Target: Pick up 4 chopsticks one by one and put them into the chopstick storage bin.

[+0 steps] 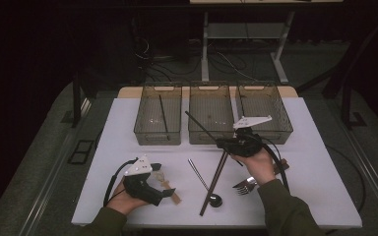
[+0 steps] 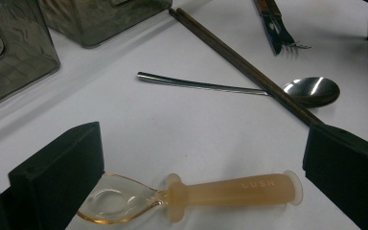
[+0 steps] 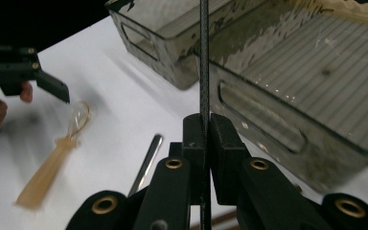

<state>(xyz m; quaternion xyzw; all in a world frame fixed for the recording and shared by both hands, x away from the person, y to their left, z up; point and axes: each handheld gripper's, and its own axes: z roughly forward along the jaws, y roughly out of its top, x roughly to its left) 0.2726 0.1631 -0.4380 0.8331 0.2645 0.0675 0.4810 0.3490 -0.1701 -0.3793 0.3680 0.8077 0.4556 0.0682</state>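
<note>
"LUSH" on peach-handled spoon (image 2: 191, 194) between open fingers (image 2: 57, 167)

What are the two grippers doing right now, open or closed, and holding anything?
Left gripper: open, jaws either side of the peach-handled spoon lying on the table, not gripping it.
Right gripper: shut on a thin dark chopstick.

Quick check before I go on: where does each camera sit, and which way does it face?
High view: above the person's side, looking forward and down on the white table; both forearms show.
Left gripper view: rides the left hand-held gripper, facing the translucent amber plastic spoon between open black jaws.
Right gripper view: rides the right hand-held gripper, facing the smoky clear plastic bins, jaws shut on a thin dark chopstick.
Both gripper views share that spoon.
</note>
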